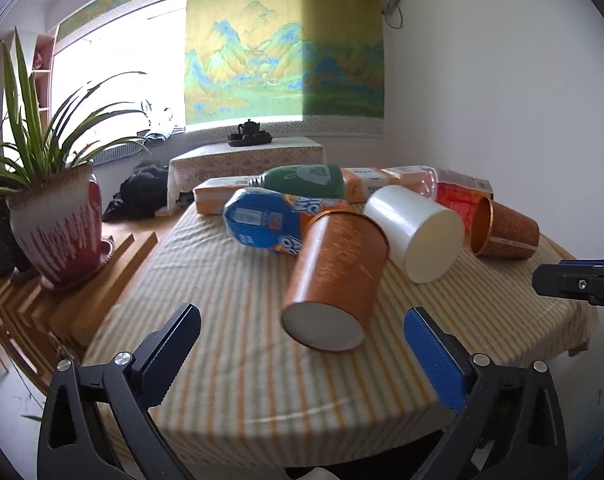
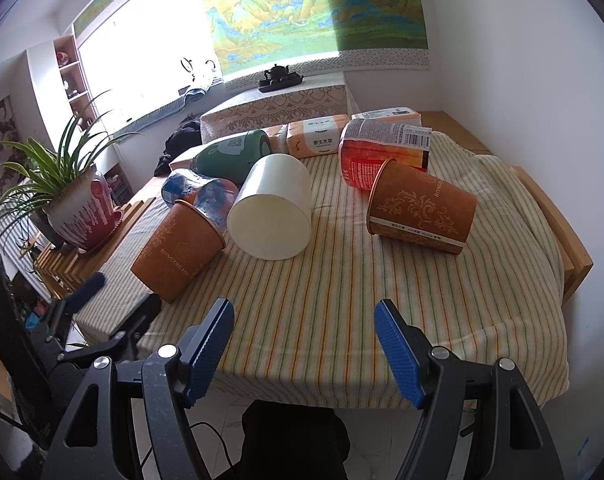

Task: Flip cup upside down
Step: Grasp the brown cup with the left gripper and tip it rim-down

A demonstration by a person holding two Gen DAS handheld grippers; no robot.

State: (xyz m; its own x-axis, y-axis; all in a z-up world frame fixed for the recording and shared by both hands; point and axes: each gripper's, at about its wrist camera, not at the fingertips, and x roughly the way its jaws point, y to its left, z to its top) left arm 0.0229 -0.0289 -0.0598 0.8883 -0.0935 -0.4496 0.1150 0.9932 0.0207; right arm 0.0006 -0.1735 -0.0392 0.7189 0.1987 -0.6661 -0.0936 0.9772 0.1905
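Note:
Three cups lie on their sides on the striped tablecloth (image 1: 230, 320). A brown paper cup (image 1: 335, 276) (image 2: 180, 250) lies with its base toward my left gripper (image 1: 302, 330), which is open just short of it. A white cup (image 1: 415, 232) (image 2: 274, 208) lies beside it. A second brown cup (image 1: 503, 228) (image 2: 419, 212) lies at the right. My right gripper (image 2: 303, 324) is open and empty over the cloth (image 2: 321, 300), short of the cups; it also shows in the left wrist view (image 1: 577, 284).
A blue snack bag (image 1: 262, 222), a green bottle (image 1: 305, 180), orange tissue packs (image 2: 313, 140) and a red packet (image 2: 365, 152) lie behind the cups. A potted plant (image 1: 58, 224) stands on a wooden stand at the left. The table's front edge is close.

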